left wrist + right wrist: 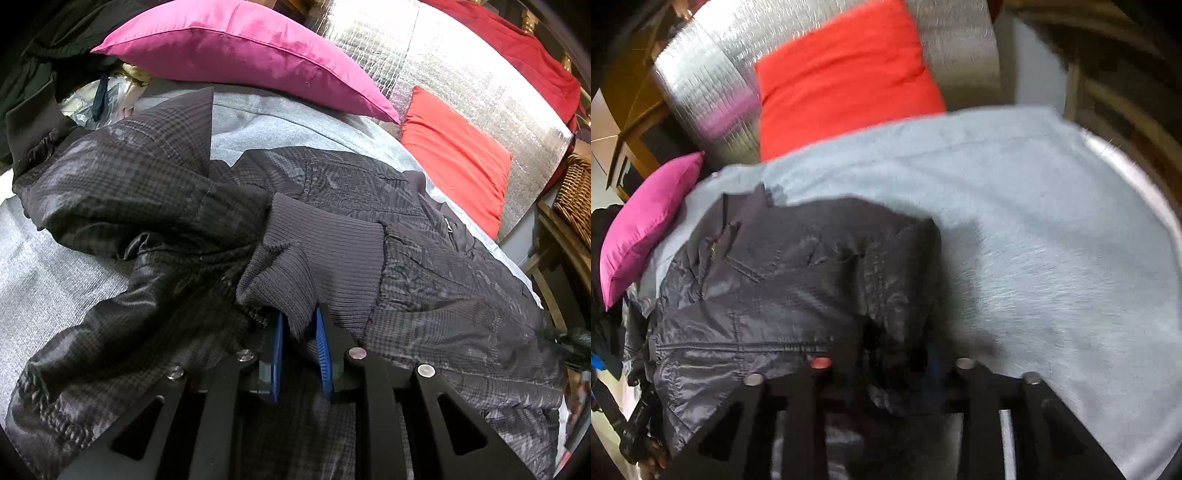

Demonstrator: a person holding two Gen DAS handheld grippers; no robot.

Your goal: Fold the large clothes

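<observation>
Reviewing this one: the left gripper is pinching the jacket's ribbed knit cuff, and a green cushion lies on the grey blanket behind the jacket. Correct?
Not quite. The cushion is pink, not green, as the left wrist view shows. The rest holds: the left gripper is shut on the jacket's ribbed knit cuff, and the cushion lies on the grey blanket behind the jacket.

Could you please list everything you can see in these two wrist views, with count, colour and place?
jacket: one, dark grey check with ribbed knit cuffs, spread on the blanket.
blanket: one, light grey, under the jacket.
pink cushion: one, magenta, behind the jacket.
red cushion: one, orange-red, leaning on the silver panel.
silver panel: one, reflective foil, at the back.
wicker basket: one, brown, far right edge.
left gripper: one, black with blue pads, shut on a ribbed cuff.
right gripper: one, black, blurred, at the jacket's edge; grip unclear.
</observation>
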